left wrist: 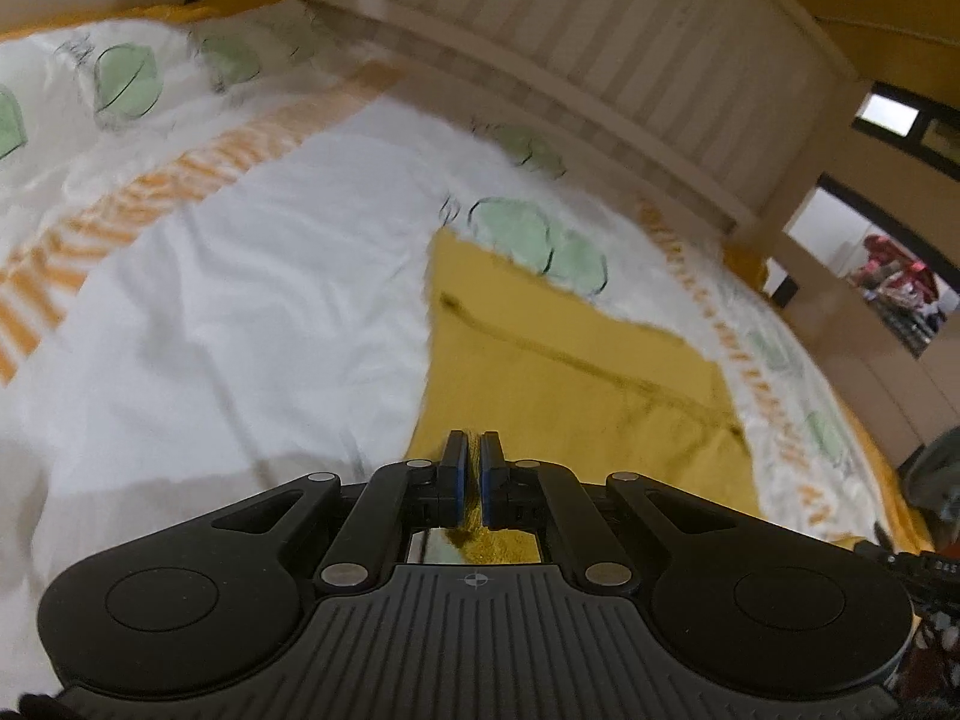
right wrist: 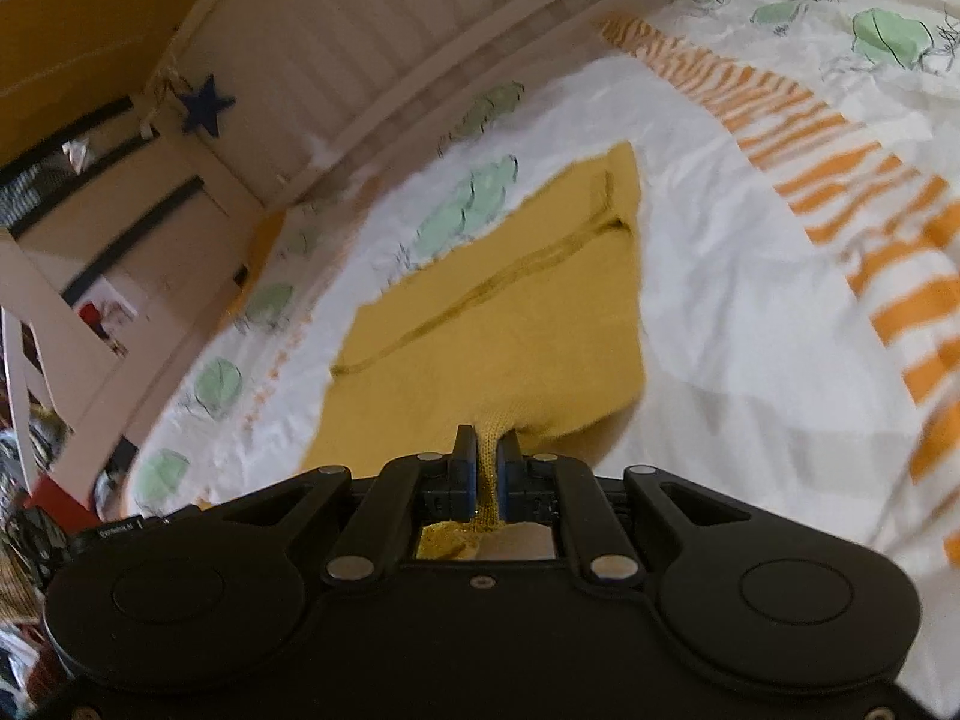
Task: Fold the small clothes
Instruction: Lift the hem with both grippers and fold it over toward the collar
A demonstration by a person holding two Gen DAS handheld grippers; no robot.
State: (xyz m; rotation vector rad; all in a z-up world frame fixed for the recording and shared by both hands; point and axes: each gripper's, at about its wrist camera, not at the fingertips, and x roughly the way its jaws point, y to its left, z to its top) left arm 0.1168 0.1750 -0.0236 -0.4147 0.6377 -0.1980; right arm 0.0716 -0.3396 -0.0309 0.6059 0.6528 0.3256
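A: Cloth first. Where does it lie?

B: The mustard-yellow garment (left wrist: 576, 372) lies spread on the white bedcover (left wrist: 240, 312), with its far edge toward the pale slatted headboard (left wrist: 600, 48). Its near edge is lifted off the cover.

A: And the tongs?

B: The left gripper (left wrist: 474, 444) is pressed together on a ridge of the garment's near edge; yellow knit stands squeezed between its blue-lined fingers (left wrist: 454, 462). In the right wrist view the right gripper (right wrist: 486, 444) pinches the yellow fabric too, a thicker bunch of it pulled up into a peak between the pads.

A: Anything marking the garment itself?

B: A dark seam (right wrist: 480, 294) runs across it, roughly parallel to the headboard, closer to the headboard side than to the grippers. The part beyond the seam lies flat on the cover.

A: What else sits around the headboard?

B: Green leaf prints (left wrist: 516, 228) on the bedcover lie between the garment's far edge and the headboard. Orange striped bands (right wrist: 840, 180) cross the cover farther out, running away from the headboard. A dark blue star (right wrist: 207, 105) sticks to the headboard's end post. Both views are a little blurred, so finer print on the cover cannot be read.
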